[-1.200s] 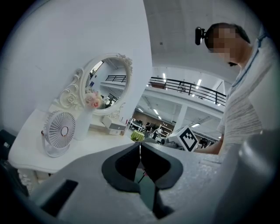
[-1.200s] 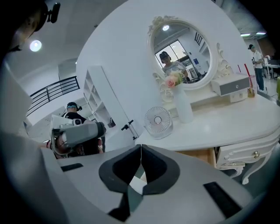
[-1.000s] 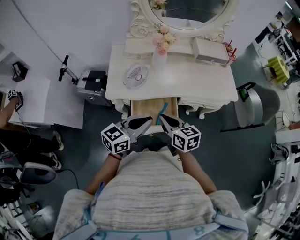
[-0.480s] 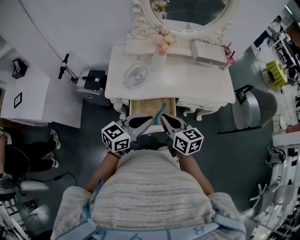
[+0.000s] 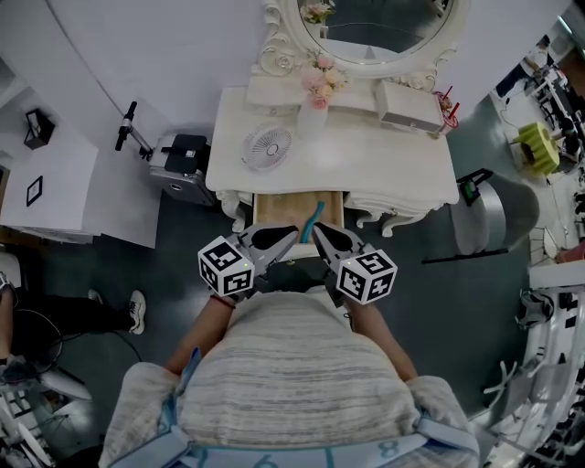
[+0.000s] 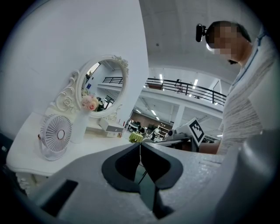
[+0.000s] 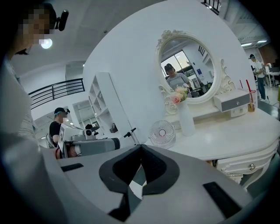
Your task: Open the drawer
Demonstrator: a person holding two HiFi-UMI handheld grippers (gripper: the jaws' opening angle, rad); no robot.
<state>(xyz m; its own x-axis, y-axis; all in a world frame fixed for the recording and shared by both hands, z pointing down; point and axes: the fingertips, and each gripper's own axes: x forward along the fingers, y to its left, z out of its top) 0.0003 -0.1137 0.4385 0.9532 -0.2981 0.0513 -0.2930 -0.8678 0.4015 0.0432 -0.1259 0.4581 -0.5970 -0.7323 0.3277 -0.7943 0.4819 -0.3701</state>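
Note:
In the head view the centre drawer (image 5: pixel 279 212) of the white dressing table (image 5: pixel 393 164) stands pulled out, its wooden bottom showing, with a teal object (image 5: pixel 316 216) lying in it. My left gripper (image 5: pixel 293 234) and right gripper (image 5: pixel 315 229) hover side by side over the drawer's front edge. Both are shut with nothing between the jaws. In the left gripper view the left gripper (image 6: pixel 140 145) points along the tabletop. The right gripper (image 7: pixel 141 147) faces the table edge in its own view.
On the table stand a small fan (image 5: pixel 267 146), a vase of pink flowers (image 5: pixel 313 101), an oval mirror (image 5: pixel 384 27) and a little drawer box (image 5: pixel 409 105). A black device on a stand (image 5: pixel 183 160) is left of the table, a grey bin (image 5: pixel 484 215) right.
Both grippers stay over the drawer's front with jaws together. A bystander's legs at the left edge have shifted downward and farther left.

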